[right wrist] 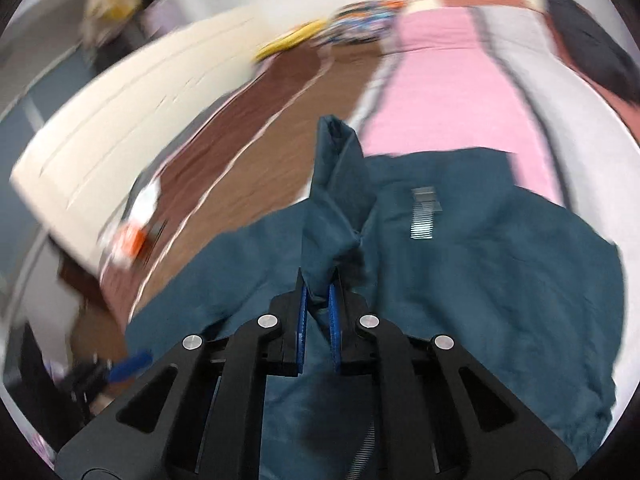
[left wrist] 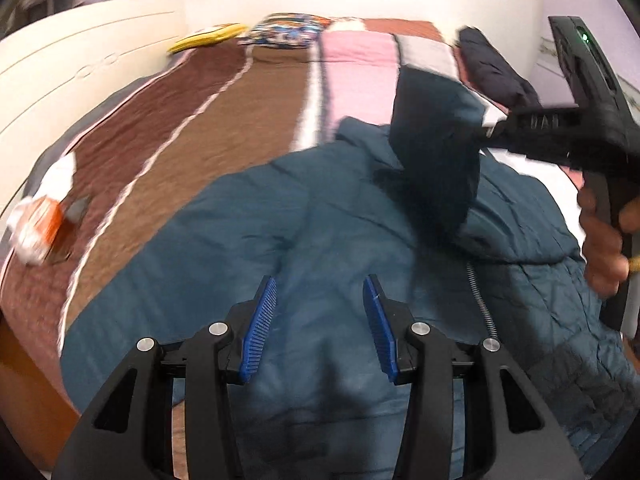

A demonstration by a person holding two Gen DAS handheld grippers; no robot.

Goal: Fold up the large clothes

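A large teal quilted jacket point(left wrist: 304, 240) with a zipper lies spread on the bed. My left gripper point(left wrist: 322, 308) is open and empty, hovering over the jacket's middle. My right gripper point(right wrist: 319, 296) is shut on a fold of the jacket point(right wrist: 340, 184) and holds it lifted above the rest. In the left wrist view the right gripper point(left wrist: 490, 128) shows at the upper right with the raised sleeve point(left wrist: 436, 148) hanging from it.
The bed has a brown, pink and white striped bedspread point(left wrist: 224, 120). A cream headboard point(left wrist: 72, 64) stands at the left. A dark garment point(left wrist: 496, 68) lies far right. Patterned and yellow items point(left wrist: 280, 32) lie at the far end. A white-orange packet point(left wrist: 40, 216) lies left.
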